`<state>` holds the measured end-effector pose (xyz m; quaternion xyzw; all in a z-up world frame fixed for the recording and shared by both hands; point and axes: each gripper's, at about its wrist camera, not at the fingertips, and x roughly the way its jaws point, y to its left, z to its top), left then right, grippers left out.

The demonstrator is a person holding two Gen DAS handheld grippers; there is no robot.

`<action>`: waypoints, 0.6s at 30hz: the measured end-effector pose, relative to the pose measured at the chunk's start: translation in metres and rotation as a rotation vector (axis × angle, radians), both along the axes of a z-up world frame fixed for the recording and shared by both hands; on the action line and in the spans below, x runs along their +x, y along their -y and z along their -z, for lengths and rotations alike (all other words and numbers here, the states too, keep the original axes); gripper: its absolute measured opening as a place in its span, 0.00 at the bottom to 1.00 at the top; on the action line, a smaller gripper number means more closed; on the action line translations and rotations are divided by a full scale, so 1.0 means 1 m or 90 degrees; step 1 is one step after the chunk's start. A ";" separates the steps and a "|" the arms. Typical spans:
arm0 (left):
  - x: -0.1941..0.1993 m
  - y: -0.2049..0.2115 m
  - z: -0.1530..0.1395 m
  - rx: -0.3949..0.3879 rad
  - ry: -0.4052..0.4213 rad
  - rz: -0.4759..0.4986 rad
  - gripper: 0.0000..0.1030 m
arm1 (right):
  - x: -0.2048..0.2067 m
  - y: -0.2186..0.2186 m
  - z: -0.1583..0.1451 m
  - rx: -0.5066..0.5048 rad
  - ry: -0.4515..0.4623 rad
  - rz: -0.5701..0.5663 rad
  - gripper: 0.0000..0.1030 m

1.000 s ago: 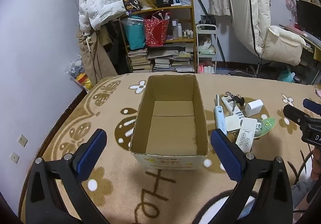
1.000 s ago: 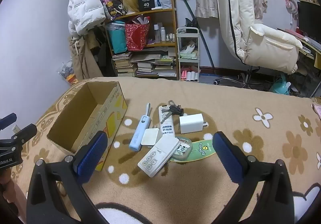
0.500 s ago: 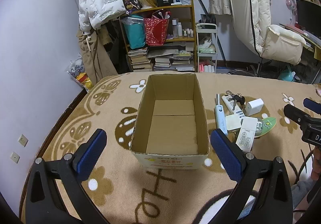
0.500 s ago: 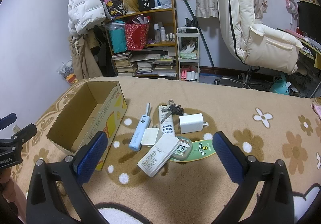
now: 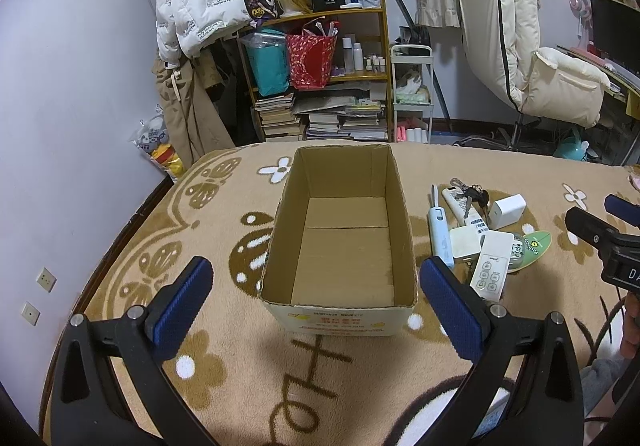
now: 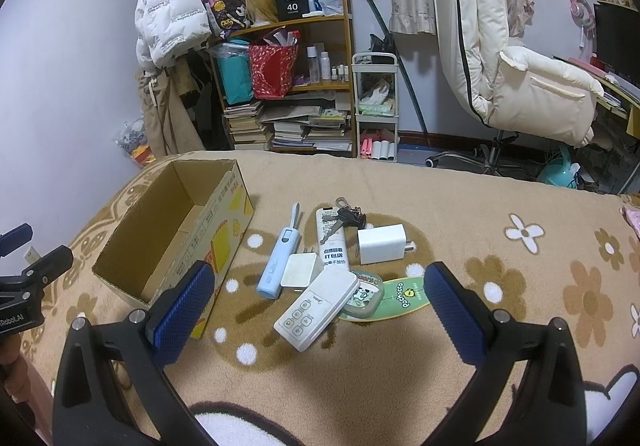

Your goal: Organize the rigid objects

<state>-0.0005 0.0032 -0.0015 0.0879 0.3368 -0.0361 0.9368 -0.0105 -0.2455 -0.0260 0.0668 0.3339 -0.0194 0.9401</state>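
Left gripper: released, spread wide, holding nothing.
Right gripper: released, holding nothing.
Cardboard box: frame centre, empty.
Remote control: lower centre, between the right gripper's fingers.

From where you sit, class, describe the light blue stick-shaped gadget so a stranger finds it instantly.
Find the open cardboard box on the patterned blanket. Beside it lies a cluster of small things; the light blue gadget is nearest the box, the only slim blue thing among white ones.

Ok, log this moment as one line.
stage: before first pick | left gripper: open, facing box | right gripper: open, above remote | box: empty | items: beside box on blanket
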 end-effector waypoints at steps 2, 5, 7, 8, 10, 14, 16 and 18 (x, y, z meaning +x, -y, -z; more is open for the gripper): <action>0.000 0.000 0.000 -0.001 -0.001 0.001 0.99 | 0.000 0.000 0.000 -0.001 0.000 0.000 1.00; 0.000 0.001 0.001 0.001 -0.001 0.002 0.99 | 0.000 0.000 0.000 -0.001 0.000 0.000 1.00; 0.000 0.001 0.001 0.000 0.000 0.001 0.99 | 0.000 0.000 0.000 -0.001 -0.001 0.000 1.00; 0.000 0.001 0.001 -0.001 0.000 0.002 0.99 | 0.000 0.000 0.000 -0.001 0.000 0.000 1.00; 0.000 0.001 0.001 0.000 0.000 0.000 0.99 | 0.000 0.000 0.000 -0.002 -0.001 0.000 1.00; -0.001 0.002 0.002 -0.002 0.004 0.002 0.99 | 0.000 -0.001 0.000 -0.002 -0.001 0.000 1.00; -0.001 0.003 0.001 -0.002 0.005 0.001 0.99 | 0.000 -0.001 0.001 -0.002 -0.001 -0.001 1.00; -0.001 0.003 0.001 -0.001 0.004 0.001 0.99 | 0.001 -0.001 0.001 -0.002 -0.002 -0.001 1.00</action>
